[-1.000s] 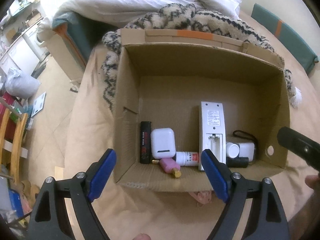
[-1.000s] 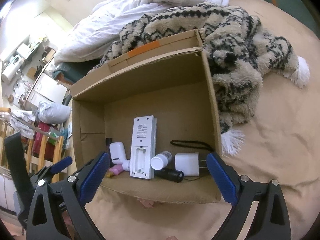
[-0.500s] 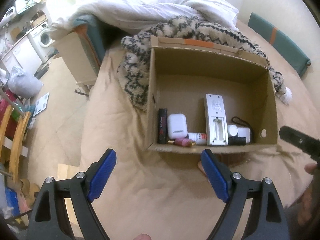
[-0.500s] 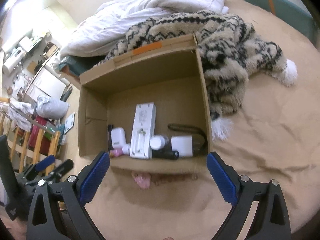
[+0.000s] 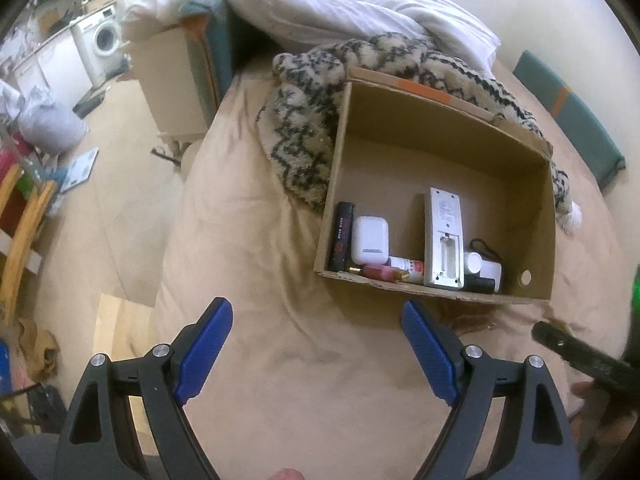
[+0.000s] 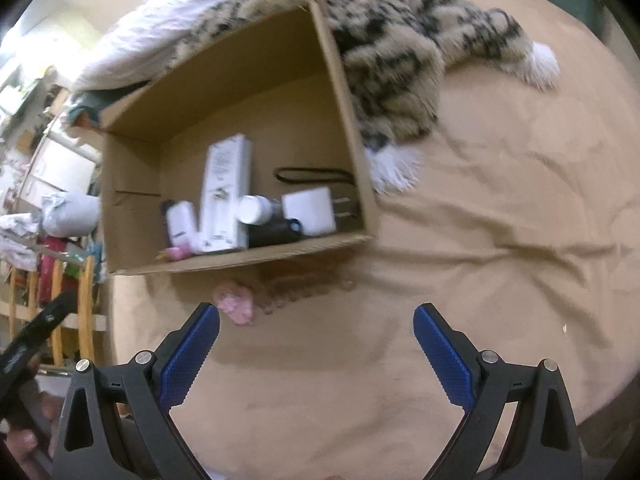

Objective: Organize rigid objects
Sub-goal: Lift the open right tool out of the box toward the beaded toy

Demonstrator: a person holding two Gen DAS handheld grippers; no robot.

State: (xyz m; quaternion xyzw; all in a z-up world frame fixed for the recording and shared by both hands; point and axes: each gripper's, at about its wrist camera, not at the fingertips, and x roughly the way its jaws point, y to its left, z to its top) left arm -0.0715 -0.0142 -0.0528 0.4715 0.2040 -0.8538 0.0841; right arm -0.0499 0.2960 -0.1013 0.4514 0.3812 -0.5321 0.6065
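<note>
An open cardboard box (image 5: 548,224) (image 6: 344,104) lies on the tan bed cover. Along its near wall lie a black tube (image 5: 341,236), a white earbud case (image 5: 370,240), a pink bottle (image 5: 378,271), a white remote (image 5: 443,242) (image 6: 226,192), a white jar (image 6: 253,208) and a white charger (image 6: 310,210). My left gripper (image 5: 316,350) is open and empty, well short of the box. My right gripper (image 6: 316,354) is open and empty, also back from the box. A pink object (image 6: 236,305) lies on the cover outside the box.
A patterned knit blanket (image 5: 308,120) (image 6: 400,52) and a white duvet (image 5: 320,4) lie behind the box. The bed's left edge drops to a cluttered floor with a wooden rack (image 5: 24,232). A teal cushion (image 5: 568,116) is at the far right.
Both grippers have pulled back and up from the box, which now looks smaller and farther away. Both stay open and empty.
</note>
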